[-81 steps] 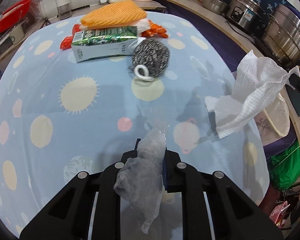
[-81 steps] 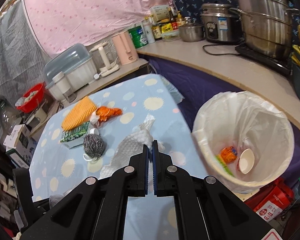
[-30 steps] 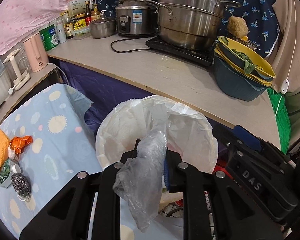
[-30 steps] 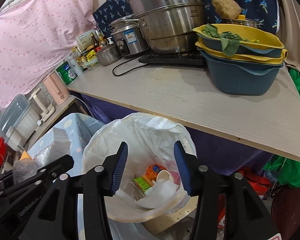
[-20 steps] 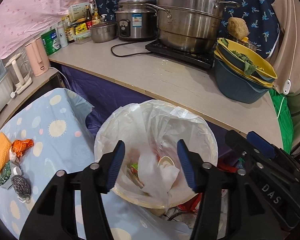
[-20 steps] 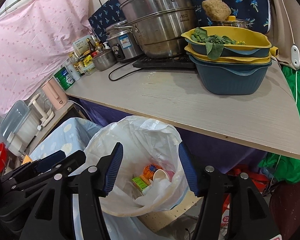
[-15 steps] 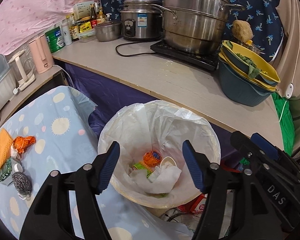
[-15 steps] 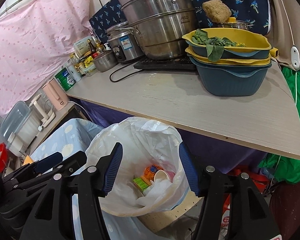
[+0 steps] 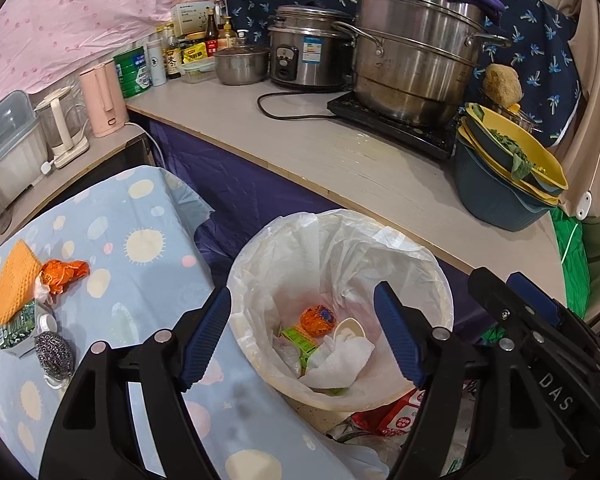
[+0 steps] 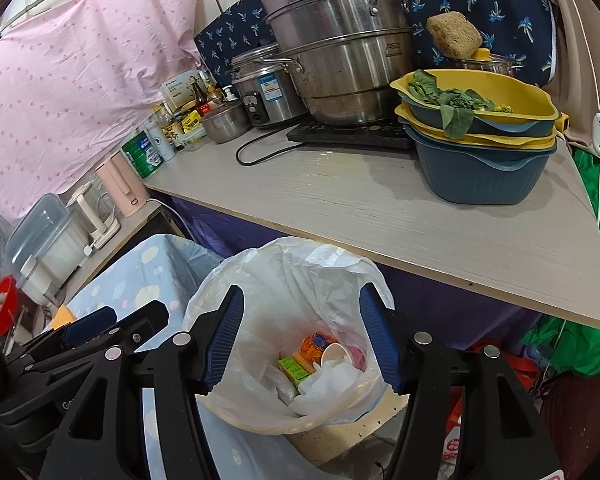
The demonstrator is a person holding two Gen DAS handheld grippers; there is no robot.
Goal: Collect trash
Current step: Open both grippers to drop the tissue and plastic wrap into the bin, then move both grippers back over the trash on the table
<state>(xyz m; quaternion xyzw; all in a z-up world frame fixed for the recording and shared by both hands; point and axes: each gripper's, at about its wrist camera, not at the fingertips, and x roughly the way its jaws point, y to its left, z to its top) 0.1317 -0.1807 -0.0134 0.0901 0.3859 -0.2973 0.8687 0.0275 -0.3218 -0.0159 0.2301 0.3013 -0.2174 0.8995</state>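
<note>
Left claw (image 9: 302, 334): spread wide, empty, over the bin.
Right claw (image 10: 300, 338): spread wide, empty, over the same bin.
Bin (image 9: 440, 280): white-lined, beside the surface (image 9: 140, 280); holds paper towel (image 9: 340, 360), green carton (image 9: 298, 338), orange wrapper (image 9: 318, 320), small cup (image 9: 350, 328).
On the surface: steel scourer (image 9: 54, 354), orange wrapper piece (image 9: 64, 274), yellow sponge (image 9: 14, 280), green box (image 9: 14, 326).

Thin glossy plastic bin liner (image 9: 384, 248), crumpled white paper towel (image 9: 342, 362), shiny steel steamer pot (image 9: 412, 60), matt wood-grain countertop (image 9: 340, 164)
</note>
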